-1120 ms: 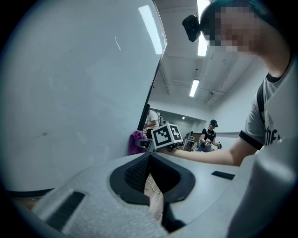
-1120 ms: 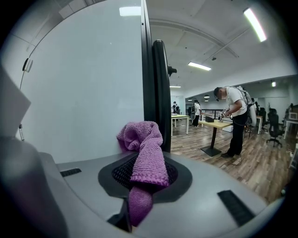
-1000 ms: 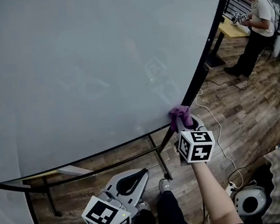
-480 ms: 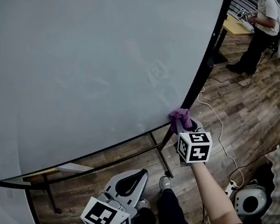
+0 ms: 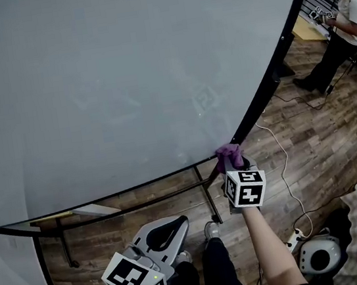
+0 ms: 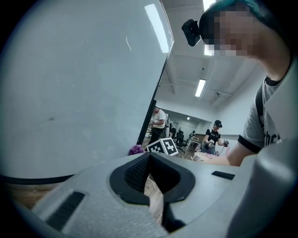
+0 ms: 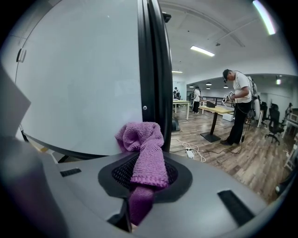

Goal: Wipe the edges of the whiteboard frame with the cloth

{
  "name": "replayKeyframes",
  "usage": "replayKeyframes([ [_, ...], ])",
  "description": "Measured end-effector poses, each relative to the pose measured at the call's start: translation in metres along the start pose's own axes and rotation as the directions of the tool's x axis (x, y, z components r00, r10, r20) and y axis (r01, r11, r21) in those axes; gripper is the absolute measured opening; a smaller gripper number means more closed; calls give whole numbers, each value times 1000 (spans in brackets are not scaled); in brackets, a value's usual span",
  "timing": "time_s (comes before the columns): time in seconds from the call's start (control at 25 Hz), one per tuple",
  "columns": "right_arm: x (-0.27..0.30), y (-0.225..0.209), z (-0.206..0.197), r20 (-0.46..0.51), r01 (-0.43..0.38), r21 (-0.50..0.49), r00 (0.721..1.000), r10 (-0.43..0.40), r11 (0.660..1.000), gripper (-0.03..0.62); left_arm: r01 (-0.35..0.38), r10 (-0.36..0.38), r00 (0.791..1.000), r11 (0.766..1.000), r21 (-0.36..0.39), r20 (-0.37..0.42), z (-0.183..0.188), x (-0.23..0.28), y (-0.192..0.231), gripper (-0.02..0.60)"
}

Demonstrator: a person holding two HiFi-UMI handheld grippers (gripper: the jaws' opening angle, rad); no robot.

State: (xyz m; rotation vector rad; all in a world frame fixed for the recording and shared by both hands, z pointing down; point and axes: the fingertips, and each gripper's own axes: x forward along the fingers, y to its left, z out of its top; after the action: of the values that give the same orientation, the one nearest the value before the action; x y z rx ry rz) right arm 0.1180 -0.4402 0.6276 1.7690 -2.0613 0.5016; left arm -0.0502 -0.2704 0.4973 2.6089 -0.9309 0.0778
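A large whiteboard point(image 5: 123, 80) with a black frame point(image 5: 267, 65) fills most of the head view. My right gripper point(image 5: 233, 162) is shut on a purple cloth point(image 5: 229, 154) and holds it against the frame's lower right corner. In the right gripper view the purple cloth point(image 7: 142, 151) bunches out from between the jaws and touches the black frame point(image 7: 156, 69). My left gripper point(image 5: 167, 225) hangs low, away from the board, with its jaws closed and nothing between them. The left gripper view shows the whiteboard point(image 6: 79, 79) and the cloth point(image 6: 136, 149) in the distance.
The board's stand point(image 5: 207, 197) has black legs and a crossbar below the frame. A white cable point(image 5: 280, 156) runs over the wooden floor to a power strip point(image 5: 293, 241). A person point(image 5: 340, 21) stands by a desk at the far right. My own legs and shoes point(image 5: 210, 232) are below.
The right gripper and cloth have stayed at the frame's lower right corner. The head view has shifted slightly, so the board sits a little further right and lower.
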Motion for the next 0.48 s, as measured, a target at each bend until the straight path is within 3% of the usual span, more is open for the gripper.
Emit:
replayKeyframes([
  [0.48, 5, 1, -8, -3, -18, -11, 1000, 18, 1000, 64, -10, 9, 1000, 1000, -19, -10, -8, 6, 1, 17],
])
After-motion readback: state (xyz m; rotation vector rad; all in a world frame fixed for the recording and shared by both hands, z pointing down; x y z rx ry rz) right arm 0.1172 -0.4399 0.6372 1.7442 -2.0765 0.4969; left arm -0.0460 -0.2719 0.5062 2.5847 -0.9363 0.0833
